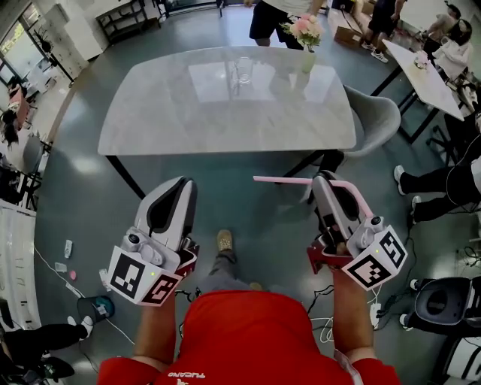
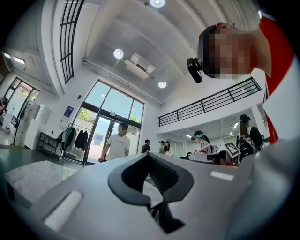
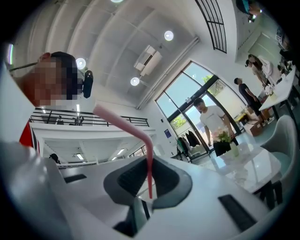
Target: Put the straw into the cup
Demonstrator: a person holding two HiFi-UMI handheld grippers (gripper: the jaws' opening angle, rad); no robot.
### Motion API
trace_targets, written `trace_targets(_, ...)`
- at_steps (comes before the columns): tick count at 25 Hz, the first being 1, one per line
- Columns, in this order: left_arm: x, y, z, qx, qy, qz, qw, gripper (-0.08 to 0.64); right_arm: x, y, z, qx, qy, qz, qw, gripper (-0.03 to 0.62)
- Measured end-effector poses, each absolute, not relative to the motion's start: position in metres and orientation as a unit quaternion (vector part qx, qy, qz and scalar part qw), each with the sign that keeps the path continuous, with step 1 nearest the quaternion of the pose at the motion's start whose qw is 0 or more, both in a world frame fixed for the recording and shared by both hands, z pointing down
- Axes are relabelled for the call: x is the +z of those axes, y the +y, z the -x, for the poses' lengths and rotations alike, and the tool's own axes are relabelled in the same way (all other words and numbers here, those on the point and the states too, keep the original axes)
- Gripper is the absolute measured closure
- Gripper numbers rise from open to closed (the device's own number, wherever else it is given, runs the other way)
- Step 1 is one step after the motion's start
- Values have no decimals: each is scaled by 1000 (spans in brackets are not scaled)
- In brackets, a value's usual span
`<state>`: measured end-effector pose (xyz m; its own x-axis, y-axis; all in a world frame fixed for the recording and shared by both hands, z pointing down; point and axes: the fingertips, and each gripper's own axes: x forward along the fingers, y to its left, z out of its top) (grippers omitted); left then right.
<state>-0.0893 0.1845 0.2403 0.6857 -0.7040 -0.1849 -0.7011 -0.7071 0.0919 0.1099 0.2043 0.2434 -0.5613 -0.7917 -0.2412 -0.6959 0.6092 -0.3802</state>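
Note:
A clear glass cup (image 1: 242, 70) stands toward the far side of the marble table (image 1: 158, 113). A pink bendy straw (image 1: 282, 180) is pinched in my right gripper (image 1: 325, 179), which is shut on it. Its short end sticks out to the left and its long end runs back over the gripper. In the right gripper view the straw (image 3: 140, 136) rises from between the jaws (image 3: 149, 190) and bends left. My left gripper (image 1: 180, 183) is shut with nothing in it, and the left gripper view (image 2: 151, 164) shows the same. Both grippers hover short of the table's near edge.
A vase of pink flowers (image 1: 307, 36) stands on the table right of the cup. A grey chair (image 1: 379, 113) sits at the table's right end. Another table (image 1: 430, 79) with seated people is at the far right. A person stands behind the table (image 1: 274, 15).

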Motion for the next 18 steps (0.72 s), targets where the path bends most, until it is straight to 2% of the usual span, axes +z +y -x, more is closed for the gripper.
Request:
trace_targets(6, 245, 116, 93, -82, -373, -924, -4, 554, 248, 139, -93, -120, 872, 442, 171, 569)
trace_targets(18, 251, -17, 109, -77, -327, -942, 16, 554, 249, 15, -59, -119, 855, 487, 131, 569)
